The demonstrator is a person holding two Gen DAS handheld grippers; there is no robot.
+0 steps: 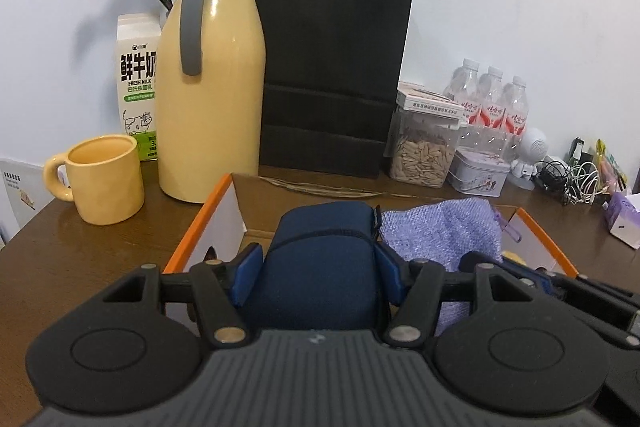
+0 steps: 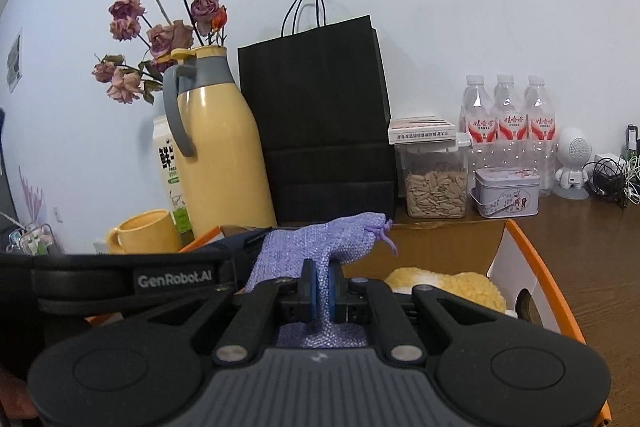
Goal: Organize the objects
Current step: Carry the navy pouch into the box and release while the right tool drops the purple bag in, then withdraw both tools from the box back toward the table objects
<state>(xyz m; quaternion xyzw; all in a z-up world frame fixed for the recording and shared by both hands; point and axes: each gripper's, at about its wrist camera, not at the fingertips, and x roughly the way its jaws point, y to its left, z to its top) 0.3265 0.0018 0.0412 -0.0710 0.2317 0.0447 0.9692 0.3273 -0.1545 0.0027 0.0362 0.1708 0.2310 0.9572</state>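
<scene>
My left gripper [image 1: 318, 267] is shut on a dark blue padded case [image 1: 320, 251], holding it above an open cardboard box with orange edges [image 1: 196, 227]. Just to its right hangs a lilac knitted drawstring pouch [image 1: 440, 231], and my right gripper [image 2: 320, 291] is shut on that pouch [image 2: 320, 239], pinching its fabric between the blue pads. A yellow fluffy thing [image 2: 460, 287] lies inside the box [image 2: 536, 255] at the right. Part of the left gripper's black body with a logo label shows at the left in the right wrist view.
Behind the box stand a yellow thermos jug [image 1: 212, 83], a yellow mug [image 1: 106, 179], a milk carton [image 1: 138, 83], dried roses, a black paper bag [image 1: 332, 67], a seed jar [image 1: 424, 147], a lilac tin [image 1: 478, 173], three water bottles [image 1: 492, 99], a small white robot figure and cables.
</scene>
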